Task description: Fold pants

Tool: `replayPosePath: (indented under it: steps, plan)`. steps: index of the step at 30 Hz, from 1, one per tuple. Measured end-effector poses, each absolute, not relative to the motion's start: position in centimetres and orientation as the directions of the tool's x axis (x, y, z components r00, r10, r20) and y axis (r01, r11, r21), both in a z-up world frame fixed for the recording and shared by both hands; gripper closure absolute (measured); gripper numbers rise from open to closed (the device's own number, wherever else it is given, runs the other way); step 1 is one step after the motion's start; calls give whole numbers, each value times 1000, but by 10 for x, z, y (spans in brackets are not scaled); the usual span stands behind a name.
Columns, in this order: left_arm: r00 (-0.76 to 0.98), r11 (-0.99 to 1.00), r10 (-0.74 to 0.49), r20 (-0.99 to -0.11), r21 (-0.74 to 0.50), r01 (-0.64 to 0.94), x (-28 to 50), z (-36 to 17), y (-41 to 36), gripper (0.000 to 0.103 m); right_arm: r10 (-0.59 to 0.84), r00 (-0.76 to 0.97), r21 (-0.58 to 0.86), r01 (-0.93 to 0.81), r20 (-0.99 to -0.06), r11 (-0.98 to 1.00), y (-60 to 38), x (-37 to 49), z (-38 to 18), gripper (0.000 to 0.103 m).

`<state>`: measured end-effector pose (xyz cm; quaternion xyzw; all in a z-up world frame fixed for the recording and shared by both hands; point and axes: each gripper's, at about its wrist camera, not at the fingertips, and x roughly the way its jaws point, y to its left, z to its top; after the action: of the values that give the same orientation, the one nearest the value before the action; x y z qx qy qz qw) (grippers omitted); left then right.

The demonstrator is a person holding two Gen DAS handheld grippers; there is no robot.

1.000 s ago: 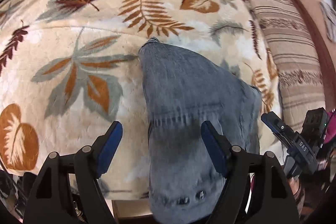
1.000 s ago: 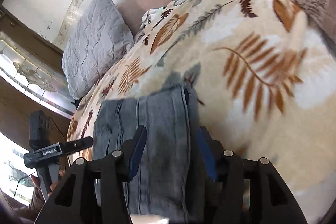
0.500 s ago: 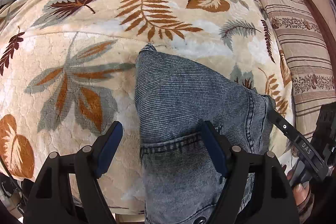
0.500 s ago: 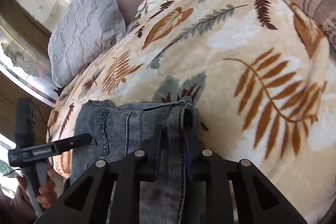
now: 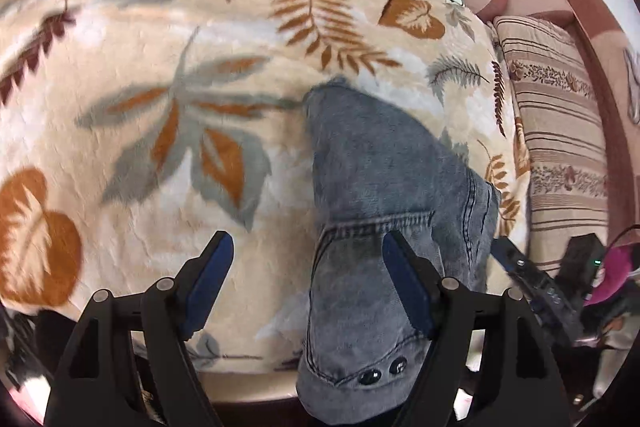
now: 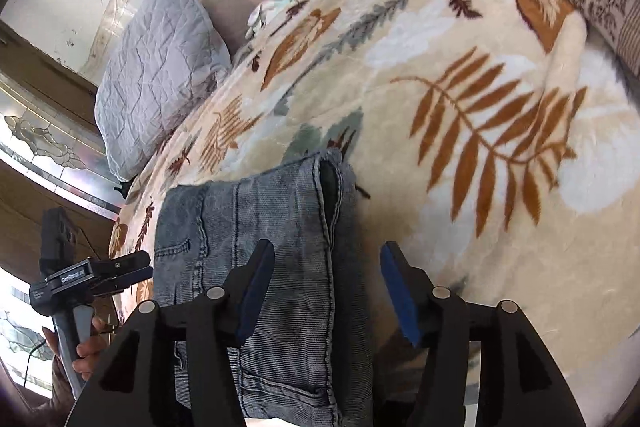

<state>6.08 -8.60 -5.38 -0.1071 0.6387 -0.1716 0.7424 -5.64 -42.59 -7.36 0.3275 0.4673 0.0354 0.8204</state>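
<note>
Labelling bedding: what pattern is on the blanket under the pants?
Cream blanket with rust, brown and grey-green leaf prints; clearest in the left wrist view.

Grey denim pants [image 6: 280, 227]: matt, faintly ribbed weave, faded, with dark topstitched seams and two glossy dark rivets [image 5: 382, 373]. Leaf-print blanket [image 5: 168, 99]: plush, fleecy pile, soft matt nap, slightly crinkled. Grey pillow [image 6: 156, 67]: quilted cloth, wrinkled, dull. Striped cushion [image 5: 560, 131]: woven cloth with a flat finish. Left gripper [image 5: 306, 283] and right gripper [image 6: 328, 291]: matt black plastic frames, shiny metal pivot pins, blue pads, probably rubbery, though blurred. Panel at far left [image 6: 44, 147]: glossy, glass-like, set in dark wood.
</note>
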Motion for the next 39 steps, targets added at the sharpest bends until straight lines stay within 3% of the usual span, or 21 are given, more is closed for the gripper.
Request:
replayPosePath:
  steps: [4, 7, 8, 10, 11, 12, 13, 18, 25, 27, 29, 32, 34, 39]
  plan:
    - [-4, 868, -489, -872, -487, 93, 53, -77, -100, 21, 475, 519, 646, 216, -711, 732, -410, -49, -93, 38]
    - [-106, 838, -525, -845, -534, 109, 44, -95, -120, 21, 514, 526, 664, 135, -677, 736, -400, -51, -90, 26]
    - [-122, 836, -526, -842, -538, 109, 41, -99, -124, 21, 488, 507, 625, 137, -710, 768, -398, -51, -92, 26]
    - [-104, 838, -523, -846, -532, 121, 38, -96, -128, 21, 431, 460, 542, 137, -776, 829, -394, -51, -98, 33]
    - [-97, 838, -521, -848, -530, 132, 37, -94, -128, 27, 430, 463, 536, 123, -775, 835, -392, -54, -97, 36]
    - [-89, 836, -523, -848, -530, 141, 37, -91, -129, 42, 430, 460, 532, 116, -777, 839, -388, -55, -94, 52]
    - [-78, 838, -518, -852, -524, 154, 37, -87, -129, 46, 461, 458, 561, 103, -760, 822, -386, -56, -91, 67]
    - [20, 848, -499, -866, -483, 219, 42, -60, -125, 68, 488, 460, 573, 57, -742, 818, -367, -45, -66, 71]
    - [240, 869, -491, -838, -452, 200, 93, -1, -73, 68, 538, 518, 612, -34, -665, 790, -338, 15, -21, 71]
    - [294, 905, -424, -857, -390, 168, 112, 3, -56, 53, 519, 547, 592, -52, -657, 804, -325, 35, -12, 67]
    - [348, 952, -305, -886, -278, 125, 121, 4, -40, 47, 413, 569, 491, -19, -711, 871, -312, 54, -9, 65]
    - [400, 985, -171, -900, -147, 90, 118, -1, -23, 35, 303, 563, 372, 9, -769, 928, -298, 63, -11, 50]
    - [435, 995, -95, -895, -72, 68, 109, -7, -12, 34, 276, 553, 340, 15, -786, 940, -292, 56, -15, 31]
    - [490, 999, -25, -871, 1, 53, 75, -22, -5, 34, 155, 504, 221, 74, -850, 972, -289, 33, -22, 10]
